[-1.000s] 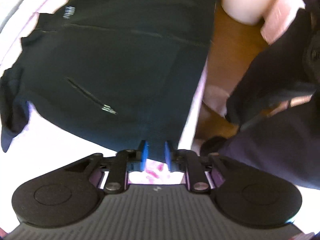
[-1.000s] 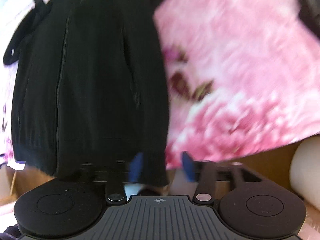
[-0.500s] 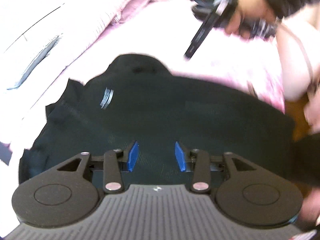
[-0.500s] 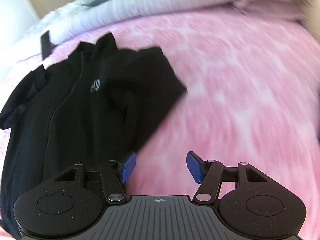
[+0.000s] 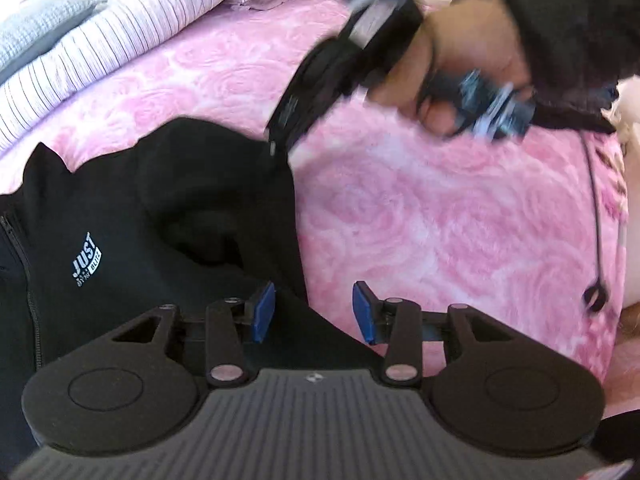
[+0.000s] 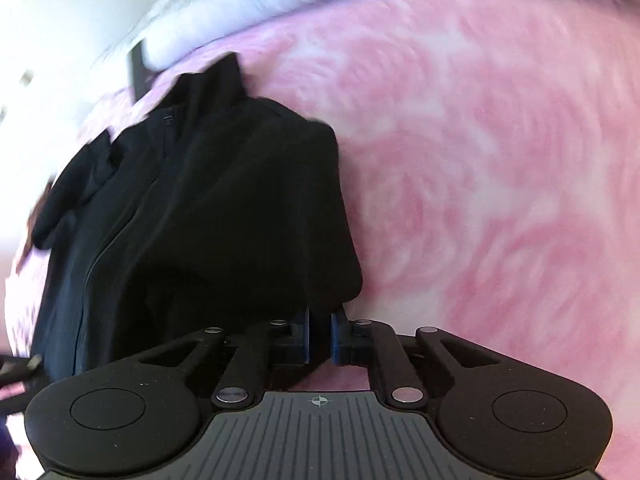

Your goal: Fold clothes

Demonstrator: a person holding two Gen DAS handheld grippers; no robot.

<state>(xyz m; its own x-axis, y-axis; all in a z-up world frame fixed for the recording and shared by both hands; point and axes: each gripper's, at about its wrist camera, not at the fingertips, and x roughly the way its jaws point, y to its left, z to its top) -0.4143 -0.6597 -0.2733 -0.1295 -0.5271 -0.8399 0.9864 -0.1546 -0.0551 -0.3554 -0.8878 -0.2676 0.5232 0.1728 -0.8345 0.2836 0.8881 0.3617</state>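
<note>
A black zip jacket (image 5: 132,240) with a white "JUST" logo lies flat on the pink rose-patterned bedspread (image 5: 440,220). My left gripper (image 5: 314,312) hovers open over the jacket's right edge, with nothing between its blue pads. A hand holds my right gripper (image 5: 276,140) at the top of the left wrist view, its tips touching the jacket's folded shoulder. In the right wrist view the right gripper (image 6: 320,334) has its pads nearly together on the lower edge of the jacket (image 6: 208,220), whose folded side reaches down into the narrow gap.
Striped pink-white bedding (image 5: 80,56) and a grey pillow (image 5: 28,32) are piled along the far side of the bed. A thin dark cable (image 5: 596,240) hangs at the right. A small dark tag-like object (image 6: 138,68) lies beyond the collar.
Both grippers have moved from the hem up toward the shoulder. The left gripper let go and opened. The right gripper, open half a second ago, has closed on the jacket's edge.
</note>
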